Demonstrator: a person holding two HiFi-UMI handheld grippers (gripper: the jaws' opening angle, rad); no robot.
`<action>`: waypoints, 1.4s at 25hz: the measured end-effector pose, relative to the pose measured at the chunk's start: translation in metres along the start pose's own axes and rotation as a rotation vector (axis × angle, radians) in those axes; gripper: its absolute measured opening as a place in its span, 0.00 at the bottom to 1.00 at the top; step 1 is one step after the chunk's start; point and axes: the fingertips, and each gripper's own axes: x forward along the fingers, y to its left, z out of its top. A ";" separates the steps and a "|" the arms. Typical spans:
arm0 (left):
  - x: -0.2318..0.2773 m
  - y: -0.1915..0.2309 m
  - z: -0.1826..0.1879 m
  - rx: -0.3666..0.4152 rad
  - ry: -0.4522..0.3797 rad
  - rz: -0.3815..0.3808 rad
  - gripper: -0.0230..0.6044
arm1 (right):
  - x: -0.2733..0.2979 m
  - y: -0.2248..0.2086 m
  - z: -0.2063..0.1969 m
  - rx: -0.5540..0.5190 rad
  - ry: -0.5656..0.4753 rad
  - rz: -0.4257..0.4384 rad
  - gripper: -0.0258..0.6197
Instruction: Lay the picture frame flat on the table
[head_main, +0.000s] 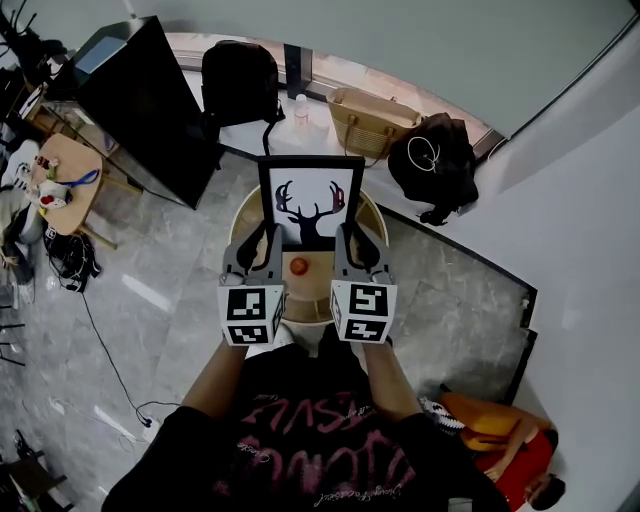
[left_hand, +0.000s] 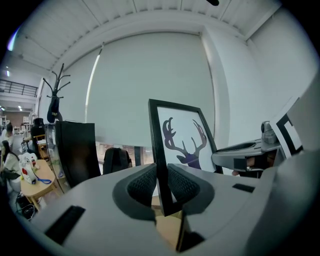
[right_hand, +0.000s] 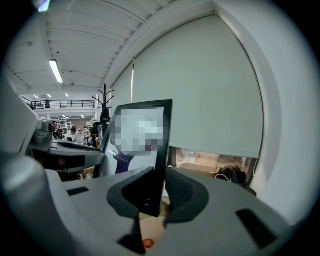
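Table (head_main: 312, 296), frame (head_main: 310, 205) in 2 tongs (head_main: 262, 238) (head_main: 350, 238)

The picture frame (head_main: 311, 200) has a black border around a dark antlered deer head on white. It stands upright over the far half of the round wooden table (head_main: 313, 292), its print facing the table's near side.

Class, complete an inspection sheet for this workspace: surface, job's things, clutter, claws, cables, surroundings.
Surface: round wooden table.
Job's things: picture frame with deer print, upright, not yet flat.
Clutter: small orange object on the table before the frame.
Claws: left claw shut on the frame's left edge; right claw shut on its right edge.
Cables: black cable across the floor, left.
Surroundings: black backpack, woven bag, dark bag, black screen.
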 end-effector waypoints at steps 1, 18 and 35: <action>0.000 -0.002 -0.003 -0.002 0.005 0.001 0.15 | -0.001 -0.001 -0.002 0.001 0.003 0.004 0.16; 0.022 0.003 -0.037 -0.039 0.106 0.031 0.15 | 0.026 -0.004 -0.038 0.030 0.109 0.058 0.16; 0.035 0.003 -0.070 -0.072 0.195 0.054 0.15 | 0.044 -0.006 -0.072 0.037 0.200 0.108 0.16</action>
